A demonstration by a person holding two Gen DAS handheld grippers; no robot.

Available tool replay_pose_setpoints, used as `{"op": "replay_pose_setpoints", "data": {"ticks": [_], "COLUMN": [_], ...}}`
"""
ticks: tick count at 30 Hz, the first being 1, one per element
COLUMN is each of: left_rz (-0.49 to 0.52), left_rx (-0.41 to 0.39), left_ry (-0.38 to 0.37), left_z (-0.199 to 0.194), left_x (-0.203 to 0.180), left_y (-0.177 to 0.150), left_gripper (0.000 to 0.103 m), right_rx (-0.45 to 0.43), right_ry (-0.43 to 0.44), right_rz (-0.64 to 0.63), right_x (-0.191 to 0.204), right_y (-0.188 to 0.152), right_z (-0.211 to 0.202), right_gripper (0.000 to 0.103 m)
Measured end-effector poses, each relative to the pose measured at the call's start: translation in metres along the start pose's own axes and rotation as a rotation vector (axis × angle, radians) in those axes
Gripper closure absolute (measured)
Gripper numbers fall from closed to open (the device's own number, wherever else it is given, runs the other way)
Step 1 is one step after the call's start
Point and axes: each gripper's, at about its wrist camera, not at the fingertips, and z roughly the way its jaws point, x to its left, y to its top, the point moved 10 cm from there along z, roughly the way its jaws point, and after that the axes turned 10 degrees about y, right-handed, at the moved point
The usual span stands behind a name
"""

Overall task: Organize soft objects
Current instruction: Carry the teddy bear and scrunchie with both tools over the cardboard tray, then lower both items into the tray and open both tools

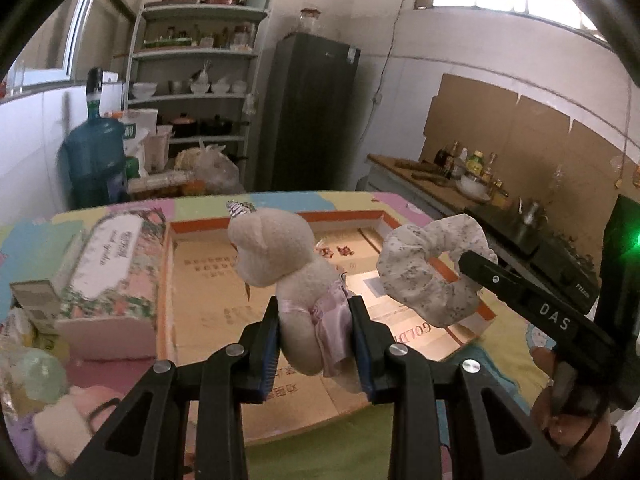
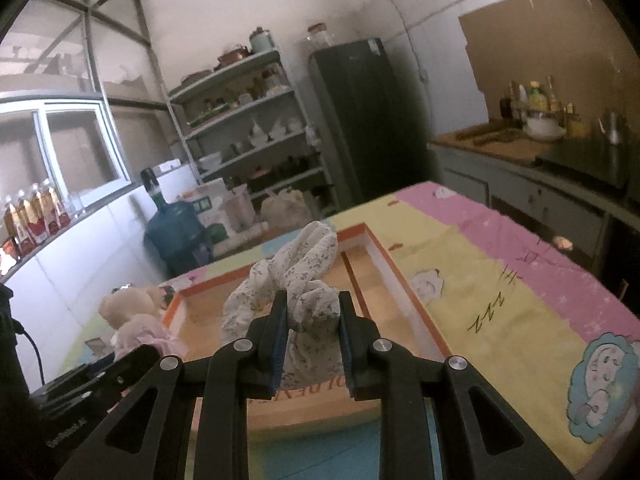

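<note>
My left gripper [image 1: 314,308] is shut on a cream plush bear [image 1: 280,256] in a pink satin skirt, held by its body above the open cardboard box [image 1: 208,280]. The right gripper [image 2: 313,304] is shut on a white floral fabric scrunchie [image 2: 296,280], which hangs over the same box [image 2: 400,276]. In the left wrist view the scrunchie [image 1: 424,276] and the right gripper [image 1: 472,264] hover over the box's right side. From the right wrist view the bear [image 2: 132,312] shows at the left, over the box's left edge.
The box lies on a table covered with a pastel cartoon cloth [image 2: 500,280]. A floral tissue box [image 1: 112,276] stands left of it, with more soft items [image 1: 48,392] at the near left. Behind stand a shelf rack [image 1: 196,92], a water jug [image 1: 94,156], a dark fridge [image 1: 308,116] and a kitchen counter [image 1: 440,184].
</note>
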Motion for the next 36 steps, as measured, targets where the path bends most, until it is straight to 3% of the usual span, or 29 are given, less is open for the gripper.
{"op": "replay_pose_setpoints", "data": {"ticks": [12,18,21,23,26,28,36], "left_rz": [-0.031,-0.059,-0.063,-0.059,-0.054,-0.054,-0.045], "left_rx": [0.145,0.164,0.174,0.166,0.158,0.142,0.108], "left_ry": [-0.003,-0.014,-0.01,0.0,0.015,0.028,0.032], "left_z": [0.045,0.05,0.05,0.049,0.047,0.044,0.03], "left_x": [-0.01,-0.009,-0.009,-0.009,-0.01,-0.009,-0.011], "left_y": [-0.026,-0.027,-0.028,-0.027,-0.027,-0.024,-0.016], "left_gripper": [0.07,0.067,0.062,0.05,0.038,0.034,0.03], "right_rx": [0.117,0.157,0.166,0.162,0.153,0.143,0.111], "right_ry": [-0.041,-0.054,-0.055,-0.053,-0.06,-0.061,-0.084], "right_rz": [-0.003,-0.006,-0.001,-0.001,-0.001,-0.001,-0.012], "right_x": [-0.017,-0.023,-0.025,-0.024,-0.026,-0.027,-0.024], "right_y": [-0.014,-0.02,-0.022,-0.021,-0.02,-0.019,-0.015], "right_z": [0.032,0.044,0.047,0.046,0.046,0.045,0.032], "right_gripper": [0.078,0.077,0.075,0.073,0.058,0.056,0.049]}}
